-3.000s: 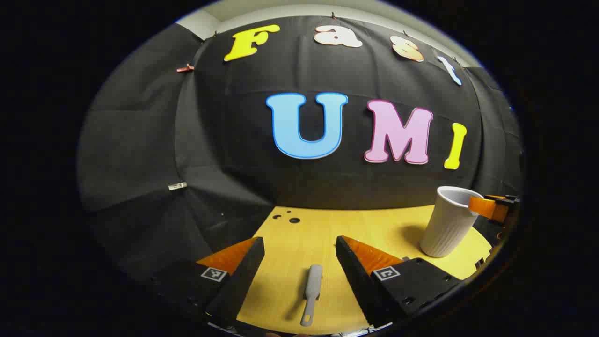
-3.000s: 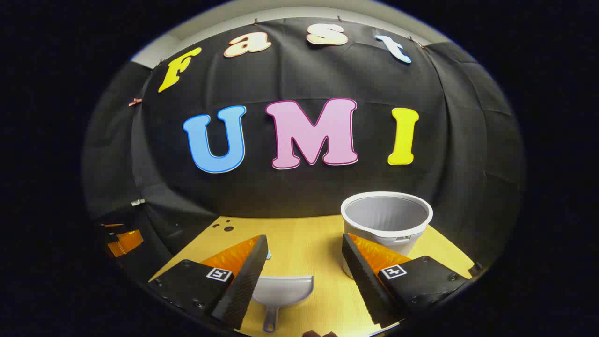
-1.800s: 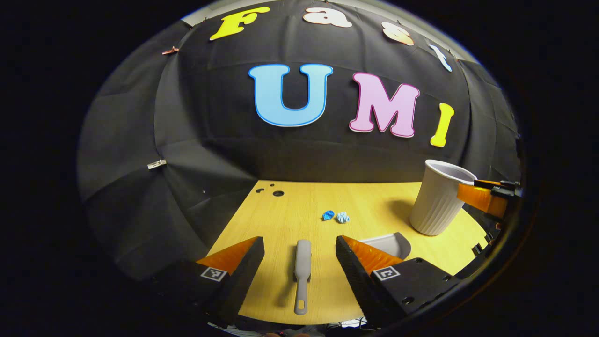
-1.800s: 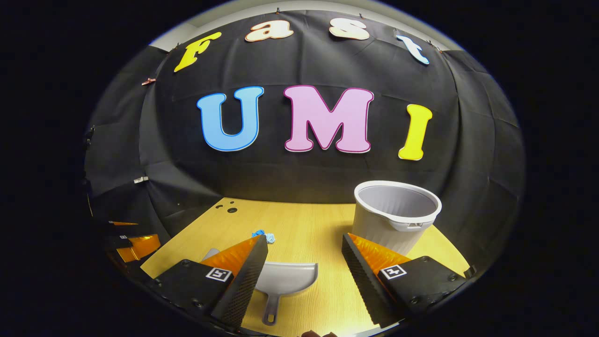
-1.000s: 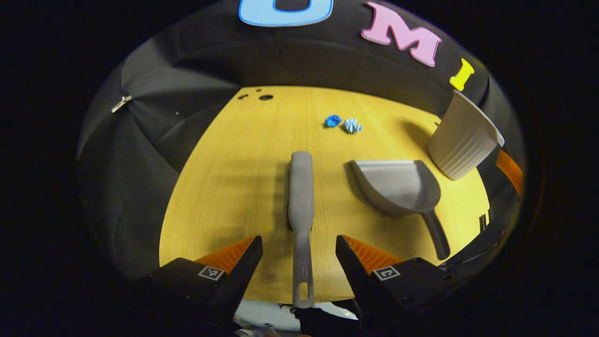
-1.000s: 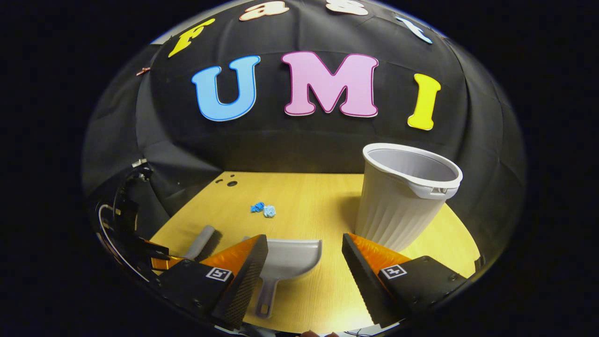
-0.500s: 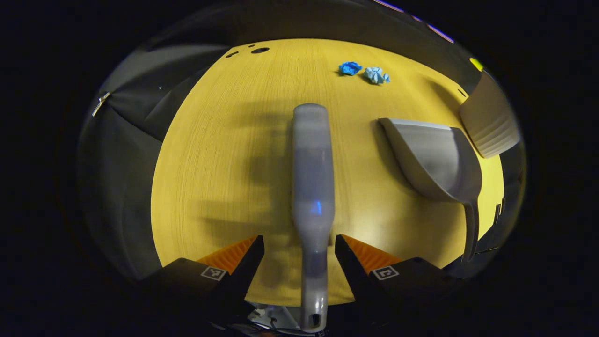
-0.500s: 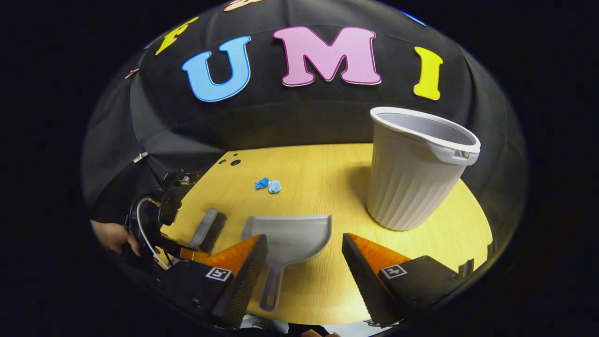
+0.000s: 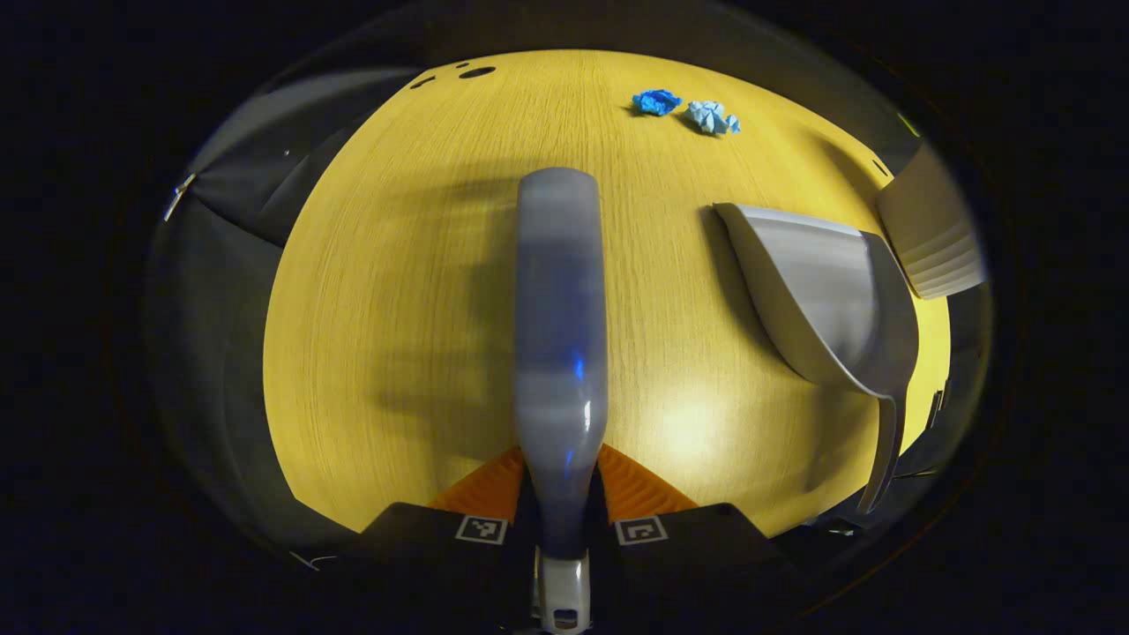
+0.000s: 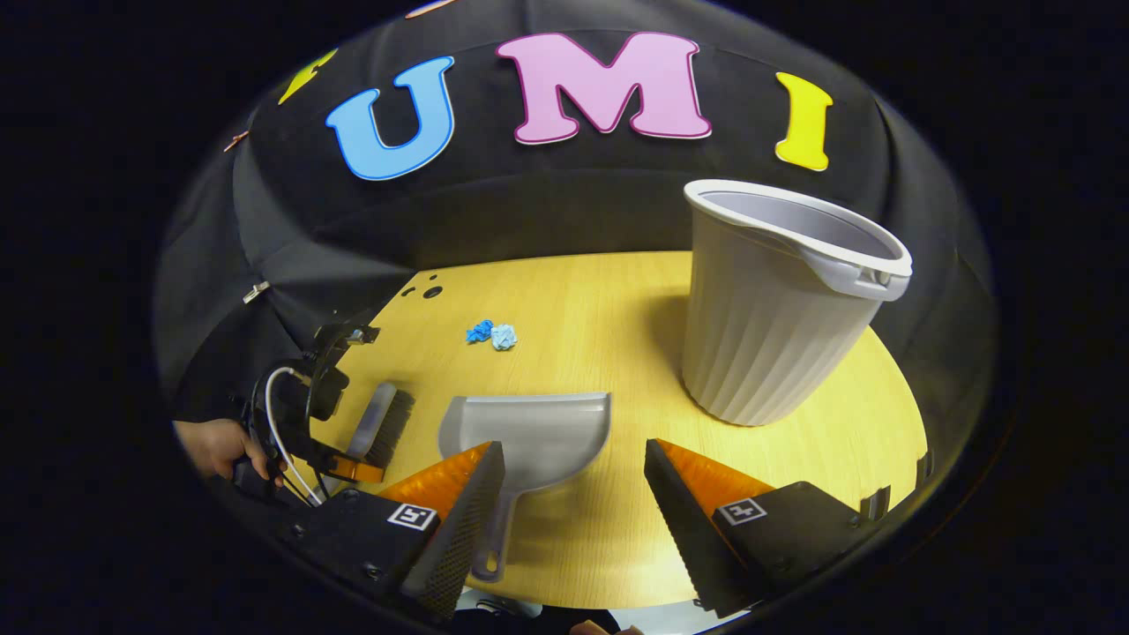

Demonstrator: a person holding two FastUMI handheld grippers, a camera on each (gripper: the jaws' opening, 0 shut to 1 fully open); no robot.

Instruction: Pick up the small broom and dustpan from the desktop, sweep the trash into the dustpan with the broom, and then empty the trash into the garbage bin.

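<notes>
My left gripper (image 9: 559,481) is shut on the handle of the small grey broom (image 9: 559,309), which runs straight ahead over the yellow desktop (image 9: 397,265). The grey dustpan (image 9: 829,291) lies to its right, handle toward me. Two blue paper scraps (image 9: 686,109) sit farther off. In the right gripper view, my right gripper (image 10: 573,472) is open above the dustpan (image 10: 534,432), whose handle (image 10: 494,534) lies beside the left finger. The broom (image 10: 381,425) and the left gripper (image 10: 340,466) show at the left, with the scraps (image 10: 492,333) beyond.
A white ribbed garbage bin (image 10: 776,300) stands upright at the right of the desktop; its side shows at the right rim of the left gripper view (image 9: 935,229). A hand (image 10: 216,445) holds the left gripper. Small holes (image 10: 428,291) mark the far left corner.
My left gripper tilted down toward the desktop, came onto the broom handle and shut on it. My right gripper moved forward and down toward the dustpan, still open.
</notes>
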